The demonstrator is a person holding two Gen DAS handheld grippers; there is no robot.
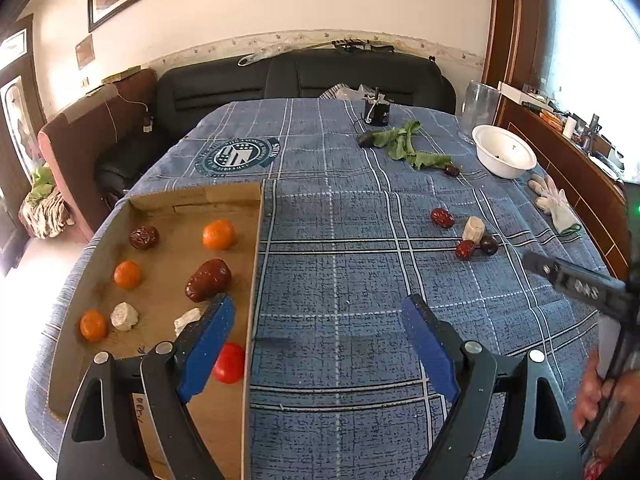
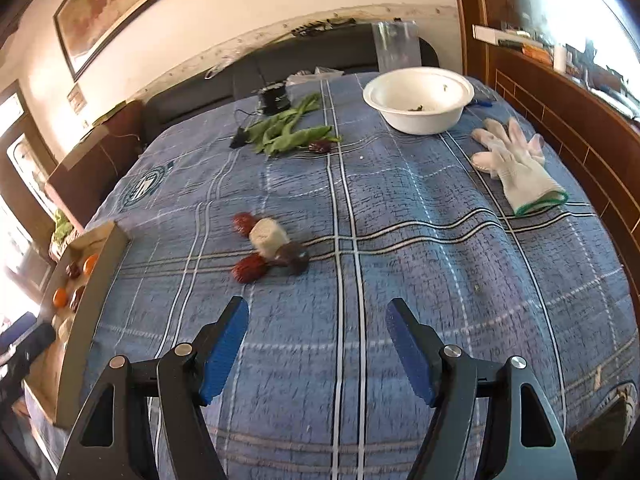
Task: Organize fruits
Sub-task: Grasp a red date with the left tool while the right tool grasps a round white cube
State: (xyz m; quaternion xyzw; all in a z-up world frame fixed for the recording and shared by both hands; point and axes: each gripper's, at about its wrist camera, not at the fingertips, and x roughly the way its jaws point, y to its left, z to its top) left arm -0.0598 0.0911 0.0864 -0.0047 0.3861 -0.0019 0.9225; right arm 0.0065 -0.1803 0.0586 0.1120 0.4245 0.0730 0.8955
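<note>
A worktop (image 2: 400, 240) under a blue checked cloth. At its left, a cardboard tray (image 1: 160, 216) holds oranges (image 1: 218, 234), dates (image 1: 208, 280) and a tomato (image 1: 229, 363). More dates (image 2: 249, 269) lie mid-cloth around a pale chunk (image 2: 268, 237). The left gripper (image 1: 318, 334) and right gripper (image 2: 316, 334) hover with fingers wide, holding nothing.

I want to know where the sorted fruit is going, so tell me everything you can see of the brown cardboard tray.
The brown cardboard tray is a shallow, open-topped box of plain corrugated card with low upright walls. It lies flat on the blue checked cloth at the table's left side. Inside lie three oranges, two dark red dates, two pale chunks and a red fruit. The open left gripper hangs over its right wall, one blue pad above the tray floor, touching nothing.
</note>
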